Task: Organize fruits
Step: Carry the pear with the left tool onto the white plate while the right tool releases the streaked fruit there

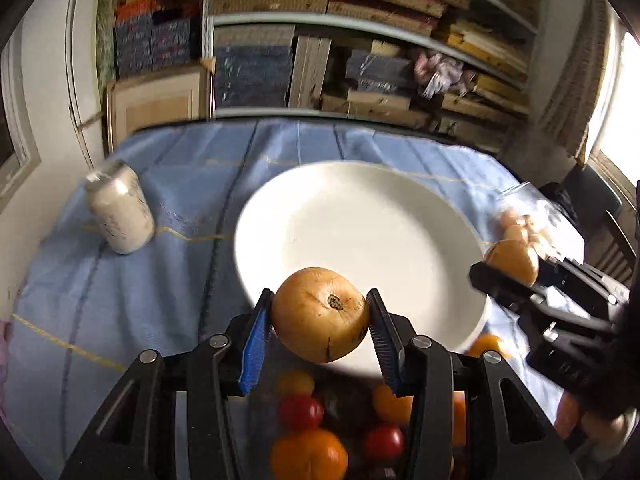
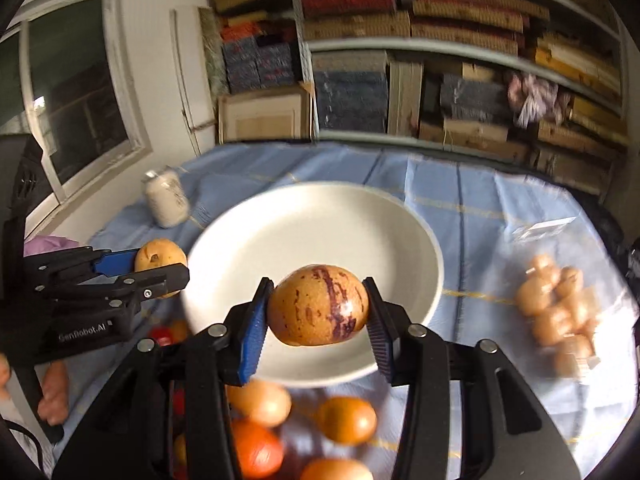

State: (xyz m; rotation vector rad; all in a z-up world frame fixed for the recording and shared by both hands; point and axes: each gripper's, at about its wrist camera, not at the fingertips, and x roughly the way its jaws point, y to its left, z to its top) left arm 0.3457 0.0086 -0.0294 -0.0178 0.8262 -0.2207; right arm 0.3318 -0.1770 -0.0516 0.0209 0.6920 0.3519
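— Left wrist view first: the left gripper [image 1: 320,320] has its blue pads pressed on both sides of a plain tan fruit [image 1: 320,314], stem scar facing the lens. What's it heading for?

— My guess, the white plate [image 1: 360,216] just ahead of its fingers. It's bare, so it looks meant as the collecting spot. The loose pile of red and orange fruits [image 1: 308,432] lies below, under the jaws.

— And the other hand?

— The right gripper [image 2: 318,312] is likewise closed around a purple-streaked fruit [image 2: 318,306], held over the near rim of the plate. Both seem carried high so they clear the rim before lowering.

— Anything one view gives that the other hides?

— Right wrist view shows the purple streaks, and a clear bag of pale brown fruits [image 2: 556,312] off to its right; from the left gripper that bag is a blur behind the other tool. Left wrist view shows the white jar [image 1: 120,212] far better, ahead to its left on the blue cloth [image 1: 120,300]
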